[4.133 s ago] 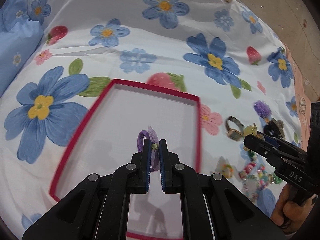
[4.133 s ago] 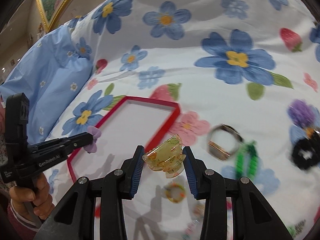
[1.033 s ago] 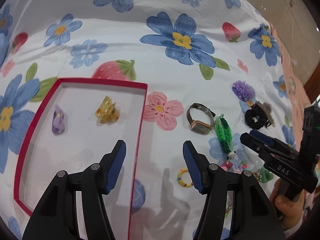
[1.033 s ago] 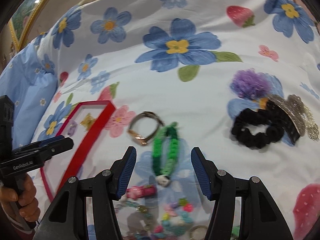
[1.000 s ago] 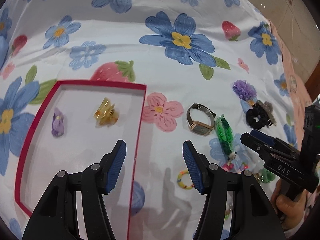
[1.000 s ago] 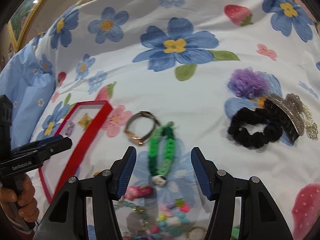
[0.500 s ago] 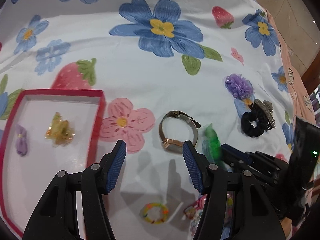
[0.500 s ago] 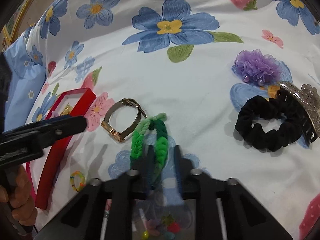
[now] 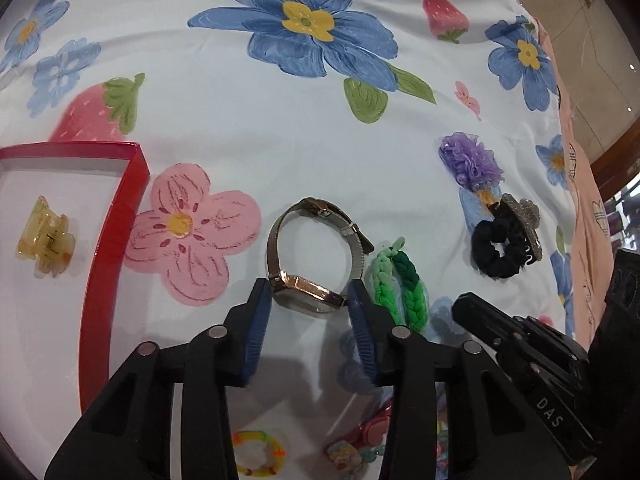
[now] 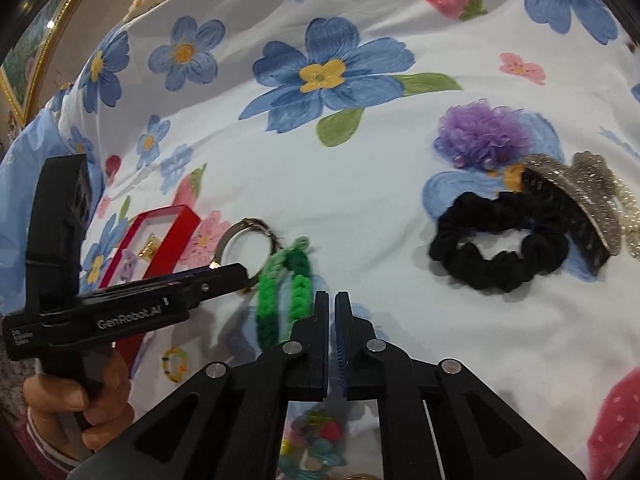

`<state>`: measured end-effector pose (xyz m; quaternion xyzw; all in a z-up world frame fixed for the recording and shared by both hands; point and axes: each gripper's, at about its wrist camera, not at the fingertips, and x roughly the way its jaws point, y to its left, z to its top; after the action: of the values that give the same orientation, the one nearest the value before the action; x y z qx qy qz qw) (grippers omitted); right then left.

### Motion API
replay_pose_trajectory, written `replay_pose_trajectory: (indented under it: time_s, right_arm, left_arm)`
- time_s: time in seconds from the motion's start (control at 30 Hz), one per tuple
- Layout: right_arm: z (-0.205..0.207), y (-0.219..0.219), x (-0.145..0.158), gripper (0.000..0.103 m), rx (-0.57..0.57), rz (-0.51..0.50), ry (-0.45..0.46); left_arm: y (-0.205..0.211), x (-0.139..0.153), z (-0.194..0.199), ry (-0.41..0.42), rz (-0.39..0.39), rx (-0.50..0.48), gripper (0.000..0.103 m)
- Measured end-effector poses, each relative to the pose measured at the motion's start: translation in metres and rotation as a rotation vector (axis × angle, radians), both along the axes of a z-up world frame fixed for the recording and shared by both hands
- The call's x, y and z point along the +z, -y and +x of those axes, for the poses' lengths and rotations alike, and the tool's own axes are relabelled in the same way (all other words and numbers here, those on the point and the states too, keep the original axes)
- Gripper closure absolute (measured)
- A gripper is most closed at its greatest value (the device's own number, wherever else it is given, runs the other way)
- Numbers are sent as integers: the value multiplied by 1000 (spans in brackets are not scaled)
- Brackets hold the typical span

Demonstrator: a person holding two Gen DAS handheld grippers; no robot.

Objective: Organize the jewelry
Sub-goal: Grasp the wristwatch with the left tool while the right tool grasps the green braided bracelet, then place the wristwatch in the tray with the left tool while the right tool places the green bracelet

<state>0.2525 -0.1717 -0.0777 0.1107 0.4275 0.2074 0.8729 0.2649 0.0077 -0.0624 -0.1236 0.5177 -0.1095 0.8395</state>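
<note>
The left tool [image 9: 307, 296] is straddling the watch [image 9: 310, 254], jaws apart; the right tool [image 10: 332, 312] is sitting closed, gripping nothing, beside the green braid [image 10: 282, 280].

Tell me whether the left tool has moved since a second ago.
Yes. The left tool has shifted right, away from the red tray, and now straddles the watch.

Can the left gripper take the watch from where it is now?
Probably yes. The left gripper is open, with its fingers on either side of the watch face. Nothing lies between them. The green bracelet sits close beside the right finger and might get nudged.
</note>
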Motion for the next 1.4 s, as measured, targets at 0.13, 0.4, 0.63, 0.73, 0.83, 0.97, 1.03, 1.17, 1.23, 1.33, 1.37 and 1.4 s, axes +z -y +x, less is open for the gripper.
replay_pose_trajectory:
  time_s: [0.13, 0.4, 0.63, 0.73, 0.83, 0.97, 1.03, 1.17, 1.23, 1.33, 1.37, 1.4]
  right_arm:
    - [-2, -14, -2, 83, 34, -18, 0]
    - [3, -29, -19, 84, 54, -68, -26]
    - [-3, -23, -11, 93, 33, -65, 2]
    - [-7, -20, -3, 93, 26, -61, 23]
    - [-12, -19, 6, 93, 31, -44, 37]
    - [-15, -21, 10, 93, 33, -31, 43]
    - [-19, -21, 13, 93, 28, -39, 53]
    - [-22, -16, 14, 93, 20, -29, 53]
    - [-21, -14, 13, 93, 16, -24, 51]
    - [-18, -9, 11, 93, 2, -14, 42]
    - [-18, -8, 11, 93, 2, -11, 40]
    - [-18, -7, 11, 93, 1, -10, 40]
  left_arm:
    - [-4, 3, 0, 14, 19, -13, 95]
    - [-13, 4, -4, 35, 30, -20, 97]
    - [-21, 17, -17, 73, 43, -22, 98]
    - [-25, 22, -26, 90, 37, -18, 103]
    - [-30, 30, -36, 113, 28, -19, 103]
    - [-29, 28, -39, 99, 34, -26, 103]
    - [-26, 26, -36, 90, 41, -20, 96]
    - [-13, 19, -19, 85, 108, -26, 73]
    - [-7, 9, -9, 61, 118, -42, 74]
    - [-4, -2, 0, 43, 145, -53, 96]
    - [-5, -2, 0, 49, 141, -50, 97]
    - [-6, 0, -2, 57, 137, -51, 97]
